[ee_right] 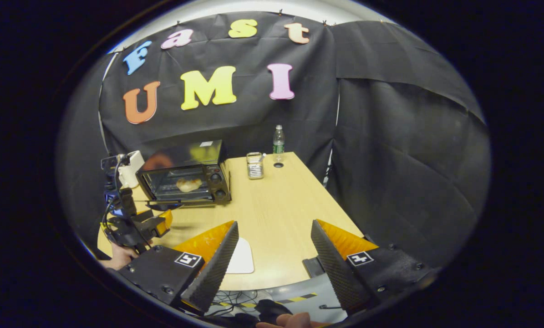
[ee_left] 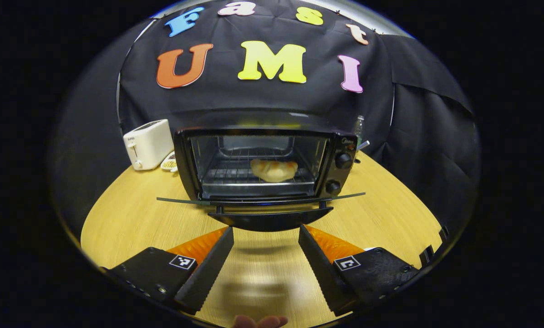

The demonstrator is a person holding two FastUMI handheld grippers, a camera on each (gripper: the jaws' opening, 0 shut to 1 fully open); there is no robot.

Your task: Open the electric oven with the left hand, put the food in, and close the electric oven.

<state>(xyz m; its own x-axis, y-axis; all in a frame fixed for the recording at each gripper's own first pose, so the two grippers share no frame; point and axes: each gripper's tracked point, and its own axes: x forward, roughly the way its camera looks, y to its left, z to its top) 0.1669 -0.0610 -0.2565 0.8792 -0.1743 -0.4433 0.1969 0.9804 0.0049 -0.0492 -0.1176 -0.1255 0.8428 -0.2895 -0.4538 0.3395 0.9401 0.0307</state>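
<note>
The oven [ee_left: 262,164] hides part of a bottle [ee_left: 359,125] behind it; the pale rounded bread [ee_left: 274,170] lies on its wire rack. Left gripper [ee_left: 266,232] and right gripper [ee_right: 275,228] gape wide, empty.

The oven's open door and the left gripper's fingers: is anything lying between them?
No. In the left gripper view, only bare wooden table lies between the open left gripper and the handle of the oven door, which hangs open.

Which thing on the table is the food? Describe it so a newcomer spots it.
Start at the black oven on the wooden table, beside the white toaster. Its door hangs open, flat out front. Inside, on the wire rack, lies a pale golden bun, the only soft, rounded thing in there.
</note>
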